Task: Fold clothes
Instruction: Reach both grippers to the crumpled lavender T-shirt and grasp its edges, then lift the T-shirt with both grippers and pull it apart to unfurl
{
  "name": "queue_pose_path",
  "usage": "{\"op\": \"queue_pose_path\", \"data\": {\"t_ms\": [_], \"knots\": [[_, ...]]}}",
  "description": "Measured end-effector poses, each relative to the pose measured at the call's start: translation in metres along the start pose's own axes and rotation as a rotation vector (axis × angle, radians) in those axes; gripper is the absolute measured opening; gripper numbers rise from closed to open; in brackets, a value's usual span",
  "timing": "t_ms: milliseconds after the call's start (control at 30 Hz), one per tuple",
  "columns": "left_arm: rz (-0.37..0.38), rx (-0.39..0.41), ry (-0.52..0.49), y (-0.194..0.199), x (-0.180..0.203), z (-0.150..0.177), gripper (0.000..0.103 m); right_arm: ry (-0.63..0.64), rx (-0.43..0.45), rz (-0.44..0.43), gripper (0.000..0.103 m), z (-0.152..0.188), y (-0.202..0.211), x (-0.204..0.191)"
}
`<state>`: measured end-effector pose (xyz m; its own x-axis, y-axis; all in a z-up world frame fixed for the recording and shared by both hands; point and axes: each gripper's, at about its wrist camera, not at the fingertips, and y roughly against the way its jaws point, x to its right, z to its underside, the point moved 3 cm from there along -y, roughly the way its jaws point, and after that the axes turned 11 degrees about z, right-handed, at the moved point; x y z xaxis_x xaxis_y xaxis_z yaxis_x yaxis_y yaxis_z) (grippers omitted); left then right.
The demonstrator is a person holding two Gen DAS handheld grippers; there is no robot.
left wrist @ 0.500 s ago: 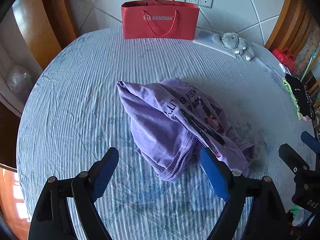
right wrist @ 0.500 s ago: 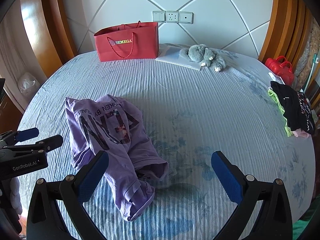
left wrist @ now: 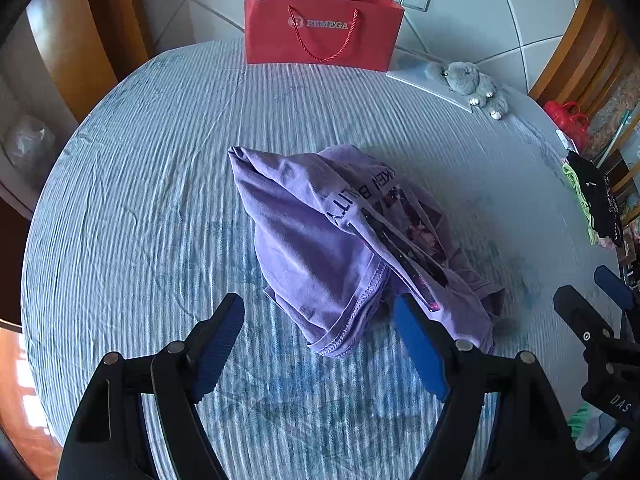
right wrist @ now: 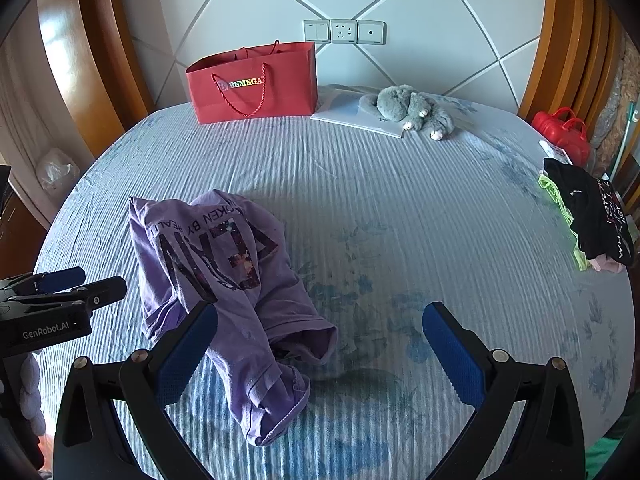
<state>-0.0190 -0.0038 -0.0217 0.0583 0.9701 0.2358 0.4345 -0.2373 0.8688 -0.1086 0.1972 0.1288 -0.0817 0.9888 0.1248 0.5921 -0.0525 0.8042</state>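
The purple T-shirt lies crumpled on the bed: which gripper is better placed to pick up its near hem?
Probably the left. In its own view the left gripper is open with the purple T-shirt hem between its fingers. The open right gripper is centred more on bare bedsheet.

Crumpled purple printed T-shirt (right wrist: 224,280): lettering broken by folds, unreadable whole. Stack of black and lime folded clothes (right wrist: 592,216) partly cut by right frame edge. Left claw (right wrist: 64,284): only tips visible, left edge.

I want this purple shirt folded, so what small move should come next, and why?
Probably lower the left gripper onto the hem of the purple shirt just ahead of it. The shirt lies crumpled on the bed, and both the left and the right gripper are open and empty.
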Motion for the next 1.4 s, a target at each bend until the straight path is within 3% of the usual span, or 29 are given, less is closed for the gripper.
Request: {"op": "queue_pose_path", "data": {"t_ms": [100,133,367,500,533,600,733,800,833,900,1000,1067,1167,1200,1267,1300,1400], "knots": [[0.011,-0.016,-0.009,-0.006,-0.001,0.004,0.044,0.001,-0.005,-0.019,0.103,0.001,-0.001,-0.001],[0.017,-0.022,-0.016,-0.009,-0.002,0.005,0.038,0.000,-0.012,-0.033,0.103,0.002,-0.002,-0.002],[0.009,-0.007,-0.169,-0.028,-0.004,-0.010,0.034,0.047,-0.105,-0.131,0.103,0.018,-0.023,-0.019],[0.039,-0.070,-0.193,-0.047,-0.015,-0.008,0.010,0.091,-0.177,-0.172,0.102,0.033,-0.040,-0.034],[0.075,-0.078,-0.192,-0.049,-0.016,-0.003,0.010,0.101,-0.196,-0.177,0.100,0.037,-0.046,-0.038],[0.124,-0.095,-0.201,-0.054,-0.013,0.003,0.010,0.119,-0.236,-0.184,0.079,0.044,-0.058,-0.045],[0.142,-0.148,-0.224,-0.066,-0.007,0.009,0.007,0.141,-0.300,-0.205,0.049,0.052,-0.077,-0.056],[0.146,-0.164,-0.229,-0.070,-0.005,0.008,0.001,0.129,-0.299,-0.217,0.024,0.050,-0.078,-0.053],[0.146,-0.152,-0.225,-0.065,-0.008,0.000,0.000,0.122,-0.292,-0.219,0.022,0.047,-0.078,-0.050],[0.114,-0.098,-0.236,-0.047,-0.013,-0.021,0.000,0.104,-0.252,-0.207,0.012,0.038,-0.071,-0.038],[0.074,-0.004,-0.238,-0.006,-0.026,-0.063,0.000,0.046,-0.161,-0.169,0.012,0.016,-0.053,-0.008],[0.119,0.007,-0.241,0.016,-0.030,-0.090,0.000,0.004,-0.099,-0.140,0.012,0.001,-0.040,0.015],[0.214,0.001,-0.296,0.032,-0.016,-0.098,0.002,-0.046,-0.053,-0.104,0.012,-0.016,-0.028,0.042],[0.237,-0.007,-0.323,0.033,-0.007,-0.095,0.008,-0.050,-0.052,-0.097,0.011,-0.019,-0.028,0.045],[0.259,-0.040,-0.355,0.026,0.009,-0.086,0.036,-0.058,-0.052,-0.085,0.011,-0.023,-0.028,0.053],[0.270,-0.056,-0.362,0.021,0.014,-0.078,0.055,-0.061,-0.058,-0.089,0.011,-0.022,-0.028,0.057],[0.265,-0.094,-0.371,0.005,0.029,-0.064,0.059,-0.064,-0.069,-0.106,0.011,-0.023,-0.031,0.055]]}}
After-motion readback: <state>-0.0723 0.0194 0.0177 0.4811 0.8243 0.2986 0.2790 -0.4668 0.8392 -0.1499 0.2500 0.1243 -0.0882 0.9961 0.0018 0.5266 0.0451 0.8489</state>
